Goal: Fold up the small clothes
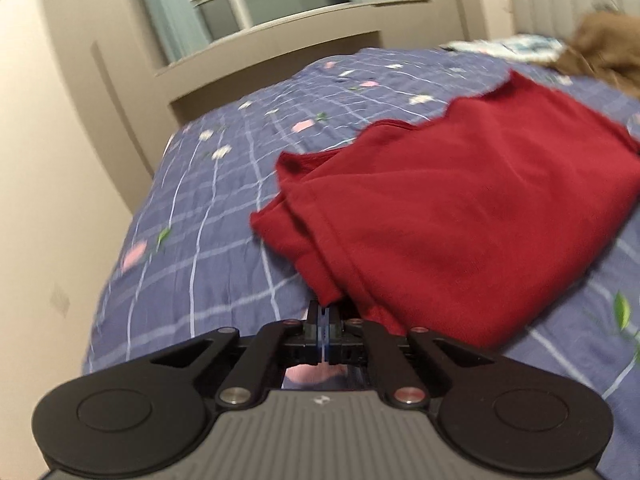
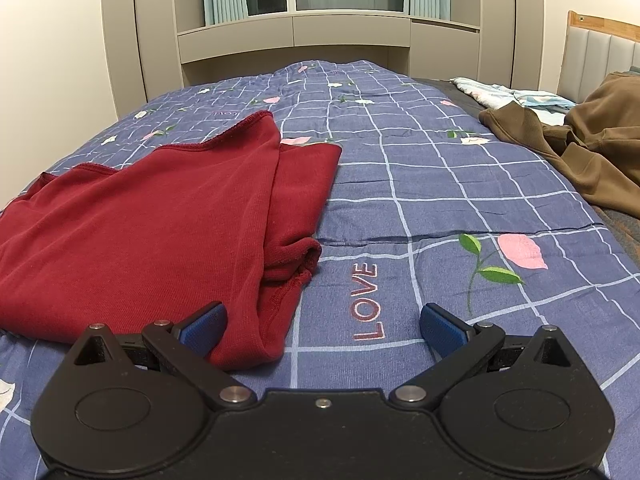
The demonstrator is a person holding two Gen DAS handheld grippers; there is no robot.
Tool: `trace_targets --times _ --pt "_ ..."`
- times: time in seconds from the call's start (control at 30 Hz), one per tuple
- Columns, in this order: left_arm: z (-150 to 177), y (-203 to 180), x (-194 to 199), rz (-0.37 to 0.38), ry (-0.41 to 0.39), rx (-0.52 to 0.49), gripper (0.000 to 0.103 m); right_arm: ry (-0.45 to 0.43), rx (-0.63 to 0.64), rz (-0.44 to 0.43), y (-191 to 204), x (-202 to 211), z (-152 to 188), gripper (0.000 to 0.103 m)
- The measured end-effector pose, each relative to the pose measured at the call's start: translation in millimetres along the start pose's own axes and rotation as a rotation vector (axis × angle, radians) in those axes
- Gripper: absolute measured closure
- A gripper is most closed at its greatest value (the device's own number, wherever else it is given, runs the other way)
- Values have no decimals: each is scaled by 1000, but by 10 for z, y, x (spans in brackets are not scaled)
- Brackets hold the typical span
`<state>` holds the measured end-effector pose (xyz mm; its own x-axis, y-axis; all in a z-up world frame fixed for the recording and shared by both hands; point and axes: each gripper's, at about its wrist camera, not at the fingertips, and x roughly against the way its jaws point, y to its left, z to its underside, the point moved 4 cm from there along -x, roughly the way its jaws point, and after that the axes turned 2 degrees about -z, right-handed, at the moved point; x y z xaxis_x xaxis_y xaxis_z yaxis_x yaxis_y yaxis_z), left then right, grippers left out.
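A dark red garment [image 1: 460, 208] lies partly folded on the blue checked quilt [image 1: 192, 208]. My left gripper [image 1: 324, 312] sits at the garment's near left edge, its blue pads pressed together with a fold of red cloth pinched at the tips. The left wrist view is blurred. In the right wrist view the same red garment [image 2: 152, 216] spreads to the left, its near corner lying just inside my right gripper [image 2: 322, 316]. That gripper is wide open over the quilt [image 2: 400, 184], with its left pad [image 2: 208, 320] by the red hem and nothing gripped.
A brown garment [image 2: 580, 152] lies crumpled at the right of the bed, beside a light patterned cloth [image 2: 500, 94]. A padded headboard [image 2: 600, 52] stands at the right. Beige cabinets [image 2: 320, 36] and a window close off the far side. A wall runs along the left.
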<state>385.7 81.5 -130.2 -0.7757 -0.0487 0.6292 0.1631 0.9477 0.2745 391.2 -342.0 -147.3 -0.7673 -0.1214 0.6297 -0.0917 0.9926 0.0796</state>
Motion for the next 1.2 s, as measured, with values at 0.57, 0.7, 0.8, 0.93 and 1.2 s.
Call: trace_targets --times 0.57,0.7,0.8,0.93,1.2 --pt "70 240 264 -33 80 242 36 -102 6 -15 20 40 -358 0" --pt "86 246 399 -50 79 323 23 -99 10 90 -14 -82 -466 1" --pt "78 277 471 -54 69 380 15 -21 -33 195 -143 -207 -399 1" --pt "126 337 545 -78 79 425 11 -14 -60 187 -219 -161 -275 1" --pt "272 424 698 -65 70 515 3 -71 -11 275 -154 1 -432 1"
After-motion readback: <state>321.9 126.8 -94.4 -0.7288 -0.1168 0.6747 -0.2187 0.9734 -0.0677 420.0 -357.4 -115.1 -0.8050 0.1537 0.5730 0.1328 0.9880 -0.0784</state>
